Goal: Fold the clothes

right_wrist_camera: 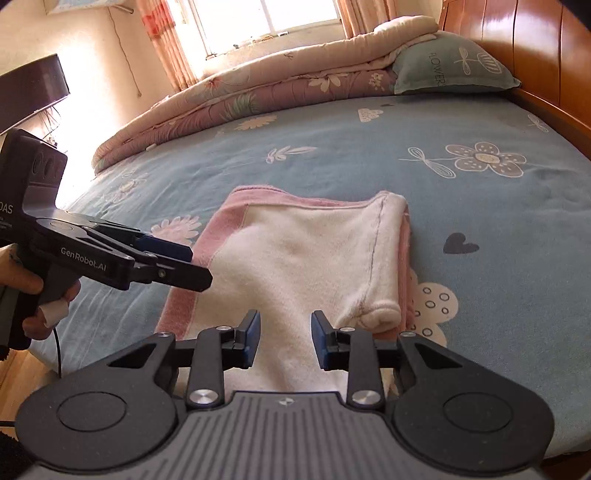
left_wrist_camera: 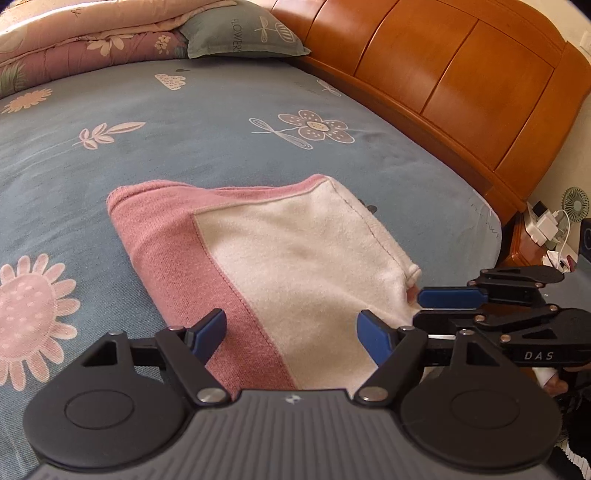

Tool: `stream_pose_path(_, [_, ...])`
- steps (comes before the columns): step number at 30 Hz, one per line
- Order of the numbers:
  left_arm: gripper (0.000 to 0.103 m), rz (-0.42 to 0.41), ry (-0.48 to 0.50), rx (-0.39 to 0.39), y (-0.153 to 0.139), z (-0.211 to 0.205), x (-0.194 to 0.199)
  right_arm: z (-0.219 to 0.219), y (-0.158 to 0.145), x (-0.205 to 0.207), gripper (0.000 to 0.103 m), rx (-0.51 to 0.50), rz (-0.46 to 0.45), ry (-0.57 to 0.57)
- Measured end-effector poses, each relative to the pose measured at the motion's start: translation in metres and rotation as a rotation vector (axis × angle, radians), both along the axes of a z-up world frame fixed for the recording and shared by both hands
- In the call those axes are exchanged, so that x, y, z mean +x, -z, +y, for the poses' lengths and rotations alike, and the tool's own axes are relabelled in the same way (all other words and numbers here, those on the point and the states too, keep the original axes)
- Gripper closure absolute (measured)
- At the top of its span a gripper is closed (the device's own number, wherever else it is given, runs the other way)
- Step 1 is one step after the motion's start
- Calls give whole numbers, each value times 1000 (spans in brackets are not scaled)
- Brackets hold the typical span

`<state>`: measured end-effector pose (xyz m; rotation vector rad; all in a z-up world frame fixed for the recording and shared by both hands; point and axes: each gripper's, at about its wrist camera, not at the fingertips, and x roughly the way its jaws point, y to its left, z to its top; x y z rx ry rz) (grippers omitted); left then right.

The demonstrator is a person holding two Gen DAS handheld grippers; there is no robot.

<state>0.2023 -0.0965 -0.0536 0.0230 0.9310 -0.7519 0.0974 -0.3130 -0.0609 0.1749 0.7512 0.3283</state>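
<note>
We see folded pink-and-white garment point(left_wrist_camera: 295, 258) lying on bed point(left_wrist_camera: 184, 147) (soft, light, floppy). Left gripper point(left_wrist_camera: 291, 332) fingers wide apart, right gripper point(right_wrist_camera: 284, 339) fingers apart, both empty. We judge pinching thick folded edge best.

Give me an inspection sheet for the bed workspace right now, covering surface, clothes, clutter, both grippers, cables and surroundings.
Surface: blue floral bedsheet, fairly smooth.
Job's things: pink-and-cream knitted garment, folded into a compact stack, lying flat.
Clutter: rolled floral quilt and grey-green pillow at the far edge.
Grippers: left gripper wide open above the garment; right gripper partly open, nothing between its fingers.
Cables: black cable below the left hand; white charger leads on the nightstand.
Surroundings: orange wooden headboard, curtained window.
</note>
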Motion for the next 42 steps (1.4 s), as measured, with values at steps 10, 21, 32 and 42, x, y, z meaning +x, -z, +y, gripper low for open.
stream_pose_path(10, [26, 38, 30, 24, 10, 2, 2, -11, 22, 18, 96, -226, 1, 58])
stream_pose_path(21, [26, 63, 44, 37, 13, 2, -7, -9, 29, -8, 78, -222, 68, -3])
stream_pose_path(32, [26, 17, -19, -70, -12, -8, 50, -10, -1, 69, 75, -178, -52, 37])
stream_pose_path(42, [27, 61, -77, -72, 14, -13, 79, -28, 37, 72, 75, -86, 3, 113])
